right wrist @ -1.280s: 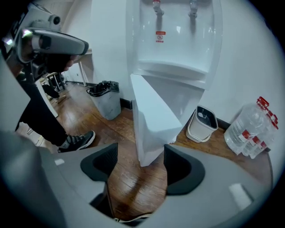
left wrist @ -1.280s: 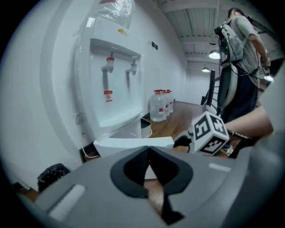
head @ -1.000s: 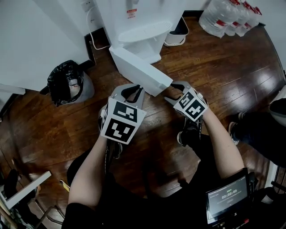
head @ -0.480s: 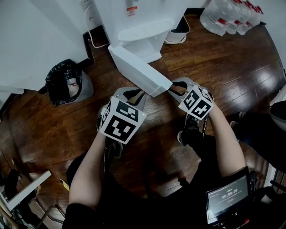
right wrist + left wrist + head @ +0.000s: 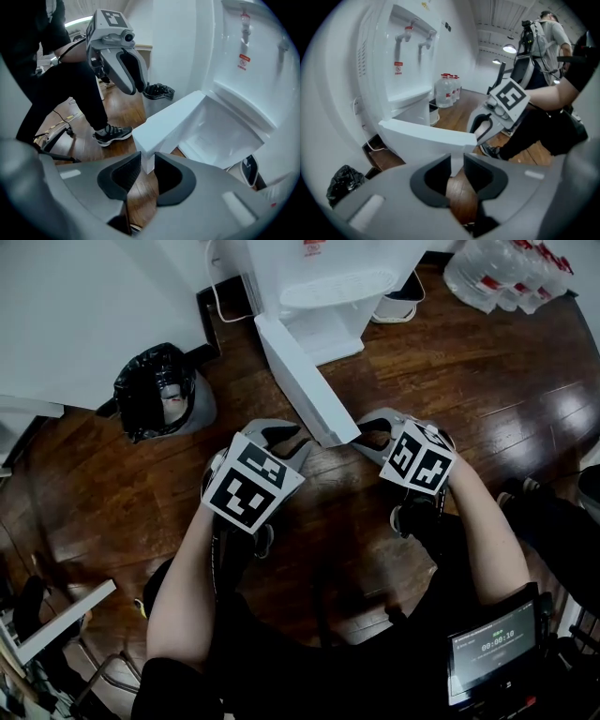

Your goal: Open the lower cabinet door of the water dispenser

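The white water dispenser [image 5: 328, 268] stands at the top of the head view. Its lower cabinet door [image 5: 300, 381] hangs swung out over the wooden floor. My right gripper [image 5: 367, 435] is at the door's free end. In the right gripper view its jaws [image 5: 147, 166] have just been closing and grip the door's corner [image 5: 173, 122]. My left gripper [image 5: 286, 437] sits on the door's other side. Its jaws [image 5: 457, 161] have just been opening. The door's lower edge [image 5: 422, 138] shows in their gap, unpressed.
A black rubbish bag [image 5: 155, 390] sits left of the dispenser by the wall. Water bottles [image 5: 497, 273] stand at the back right, a small bin [image 5: 398, 296] beside the dispenser. A cable [image 5: 225, 306] runs along the wall. Another person [image 5: 543, 37] stands behind.
The right gripper has moved onto the door's free end and closed on it. The left gripper's jaws have spread. The door now points more steeply toward me.
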{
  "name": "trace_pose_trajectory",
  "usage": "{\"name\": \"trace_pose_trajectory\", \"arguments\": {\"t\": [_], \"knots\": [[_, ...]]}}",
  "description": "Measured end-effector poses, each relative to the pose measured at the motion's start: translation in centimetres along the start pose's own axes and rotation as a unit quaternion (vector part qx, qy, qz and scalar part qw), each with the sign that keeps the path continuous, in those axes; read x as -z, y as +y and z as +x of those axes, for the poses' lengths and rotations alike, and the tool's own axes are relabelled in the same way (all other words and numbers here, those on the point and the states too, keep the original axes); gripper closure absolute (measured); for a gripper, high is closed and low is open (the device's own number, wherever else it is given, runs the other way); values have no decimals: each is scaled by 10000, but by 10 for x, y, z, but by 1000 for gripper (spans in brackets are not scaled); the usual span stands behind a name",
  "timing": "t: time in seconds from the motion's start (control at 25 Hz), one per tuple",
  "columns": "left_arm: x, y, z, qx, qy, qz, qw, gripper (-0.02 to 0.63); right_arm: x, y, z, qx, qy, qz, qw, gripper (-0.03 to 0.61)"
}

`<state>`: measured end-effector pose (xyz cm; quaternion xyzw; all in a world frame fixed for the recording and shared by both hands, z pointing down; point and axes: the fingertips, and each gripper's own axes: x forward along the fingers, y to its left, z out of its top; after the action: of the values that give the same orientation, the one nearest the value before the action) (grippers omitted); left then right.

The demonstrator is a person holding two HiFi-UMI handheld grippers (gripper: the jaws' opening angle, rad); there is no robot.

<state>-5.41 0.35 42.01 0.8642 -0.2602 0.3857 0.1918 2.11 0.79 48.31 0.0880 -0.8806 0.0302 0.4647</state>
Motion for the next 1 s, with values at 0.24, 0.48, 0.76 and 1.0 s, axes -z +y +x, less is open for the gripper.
{"name": "trace_pose_trajectory", "arguments": {"t": [0.24, 0.48, 0.76, 1.0], "knots": [[29, -12, -4, 220, 463, 501, 9974, 476, -45, 37, 24, -362, -183, -354, 9985, 509], [55, -3, -21, 207, 1014, 527, 9932, 476, -78, 56, 44, -538, -404, -456, 9967, 514], [92, 14, -32, 245, 1183, 144, 9926, 471, -112, 70, 66, -675, -593, -537, 9945, 517], [107, 37, -42, -133, 1305, 128, 9913, 463, -140, 70, 83, -569, -752, -511, 9942, 539]]}}
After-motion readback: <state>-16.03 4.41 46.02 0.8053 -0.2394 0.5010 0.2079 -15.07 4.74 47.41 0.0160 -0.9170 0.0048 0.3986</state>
